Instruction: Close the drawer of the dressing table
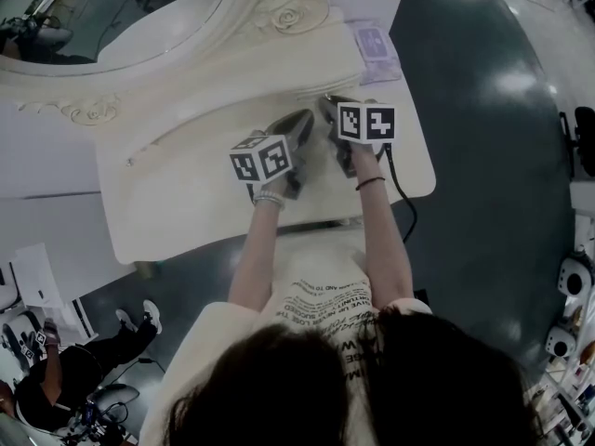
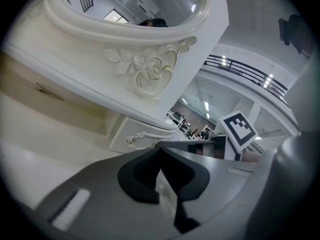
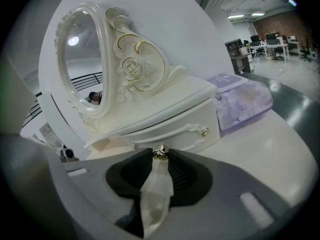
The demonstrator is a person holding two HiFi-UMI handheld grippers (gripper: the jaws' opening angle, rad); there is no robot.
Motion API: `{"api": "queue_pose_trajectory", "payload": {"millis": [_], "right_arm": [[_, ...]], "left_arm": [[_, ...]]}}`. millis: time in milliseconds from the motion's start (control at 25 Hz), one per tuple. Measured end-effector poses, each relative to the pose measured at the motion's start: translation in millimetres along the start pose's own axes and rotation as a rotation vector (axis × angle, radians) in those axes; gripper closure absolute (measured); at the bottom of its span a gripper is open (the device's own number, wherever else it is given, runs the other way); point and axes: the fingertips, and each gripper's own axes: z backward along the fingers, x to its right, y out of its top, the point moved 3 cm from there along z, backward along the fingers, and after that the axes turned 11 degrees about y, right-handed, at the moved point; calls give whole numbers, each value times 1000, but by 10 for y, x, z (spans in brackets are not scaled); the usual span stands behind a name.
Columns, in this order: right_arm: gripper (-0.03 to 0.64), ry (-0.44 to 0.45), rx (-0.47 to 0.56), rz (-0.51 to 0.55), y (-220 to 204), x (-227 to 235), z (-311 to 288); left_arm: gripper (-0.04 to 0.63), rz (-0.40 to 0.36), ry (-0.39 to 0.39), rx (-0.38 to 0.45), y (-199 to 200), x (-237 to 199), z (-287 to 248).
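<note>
The white dressing table (image 1: 186, 203) carries a small drawer (image 3: 175, 129) under its mirror stand. A curved handle with gold knobs runs across the drawer front. My right gripper (image 3: 160, 156) is up against that front, its jaw tips pinched on the handle's near gold knob (image 3: 160, 153). In the head view the right gripper (image 1: 327, 106) points at the drawer unit (image 1: 321, 80). My left gripper (image 1: 304, 121) hovers just left of it over the tabletop. In its own view the left gripper (image 2: 160, 151) has its tips together with nothing between them, a little short of the drawer (image 2: 131, 136).
An oval mirror (image 1: 112, 7) in a carved frame rises behind the drawer. A lilac tissue box (image 1: 376, 49) lies to the drawer's right. The table's front edge (image 1: 279, 235) is close to the person's body. Another person (image 1: 56, 370) sits on the floor at lower left.
</note>
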Motion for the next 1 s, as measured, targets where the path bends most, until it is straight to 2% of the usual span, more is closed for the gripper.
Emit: {"api": "queue_pose_trajectory", "payload": {"millis": [1000], "right_arm": [[518, -10, 12, 3, 114, 47, -113]], "left_arm": [[591, 1, 9, -3, 72, -122, -76]]}}
